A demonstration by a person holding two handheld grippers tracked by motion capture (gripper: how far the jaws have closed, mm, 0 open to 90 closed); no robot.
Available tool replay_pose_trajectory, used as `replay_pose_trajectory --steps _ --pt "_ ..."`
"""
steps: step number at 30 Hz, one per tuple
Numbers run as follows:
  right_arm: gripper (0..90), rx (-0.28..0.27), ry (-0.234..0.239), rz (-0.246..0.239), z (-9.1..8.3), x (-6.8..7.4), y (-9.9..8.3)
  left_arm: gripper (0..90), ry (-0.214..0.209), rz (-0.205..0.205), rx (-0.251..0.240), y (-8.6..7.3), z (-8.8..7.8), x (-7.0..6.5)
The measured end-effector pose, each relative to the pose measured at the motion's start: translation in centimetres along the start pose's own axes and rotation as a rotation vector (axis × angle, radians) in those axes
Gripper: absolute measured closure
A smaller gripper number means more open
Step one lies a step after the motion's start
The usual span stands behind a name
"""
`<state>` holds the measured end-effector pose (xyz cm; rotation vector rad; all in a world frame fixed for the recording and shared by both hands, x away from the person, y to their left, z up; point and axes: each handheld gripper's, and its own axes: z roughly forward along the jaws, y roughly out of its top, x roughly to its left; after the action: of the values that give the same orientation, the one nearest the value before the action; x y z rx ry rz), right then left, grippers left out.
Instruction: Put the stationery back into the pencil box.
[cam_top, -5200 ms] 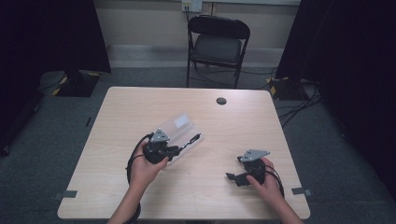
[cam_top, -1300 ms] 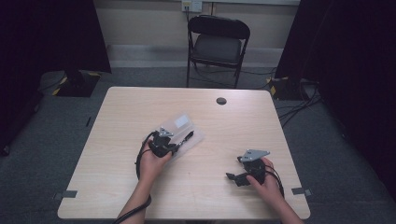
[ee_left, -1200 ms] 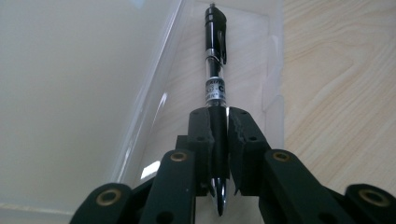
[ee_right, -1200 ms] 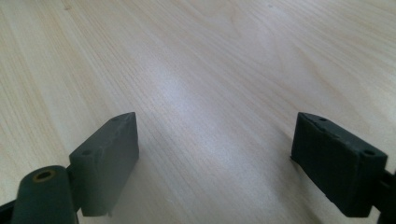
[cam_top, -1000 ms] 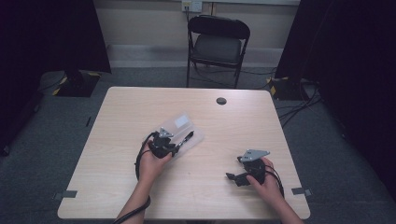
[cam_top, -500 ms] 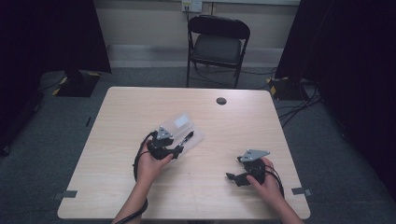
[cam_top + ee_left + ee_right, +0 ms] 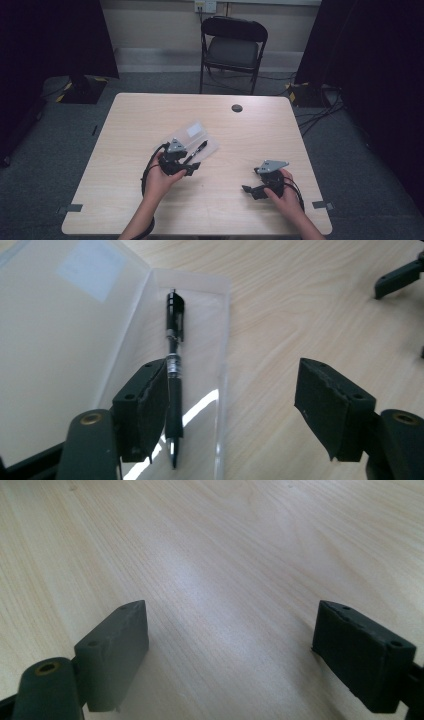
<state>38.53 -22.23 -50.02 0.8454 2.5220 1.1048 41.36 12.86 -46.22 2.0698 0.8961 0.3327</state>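
**Left claw positioned over pen in open case**

The left claw stands wide open and holds nothing. Its jaws straddle the front wall of a clear plastic case that lies open on the tabletop. A black pen lies lengthwise in the case tray; one jaw sits just beside the pen barrel, possibly touching it, though the angle leaves this uncertain.

The right claw is also wide open and empty, low over bare tabletop, well apart from the case.

Step in hand, by judgement: approach to grasp the pen. The next move calls for centring both jaws on the barrel inside the tray wall before closing.
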Motion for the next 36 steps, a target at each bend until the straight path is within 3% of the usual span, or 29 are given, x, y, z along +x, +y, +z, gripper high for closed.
replay_pose_trajectory --steps 4,8,26,36 --pt "14.1 0.000 0.000 0.000 0.0 0.0 0.0 28.8 -0.032 -0.006 -0.015 0.1 -0.1 -0.8" --pt "14.1 0.000 0.000 0.000 0.0 0.0 0.0 28.7 -0.051 0.017 -0.016 0.1 -0.1 -1.7" --pt "14.1 0.000 0.000 0.000 0.0 0.0 0.0 28.6 -0.181 0.043 -0.032 -0.9 0.8 -5.6" --pt "14.1 0.000 -0.001 0.000 0.0 0.0 0.0 28.8 -0.208 0.044 -0.012 -2.2 1.3 -6.8"
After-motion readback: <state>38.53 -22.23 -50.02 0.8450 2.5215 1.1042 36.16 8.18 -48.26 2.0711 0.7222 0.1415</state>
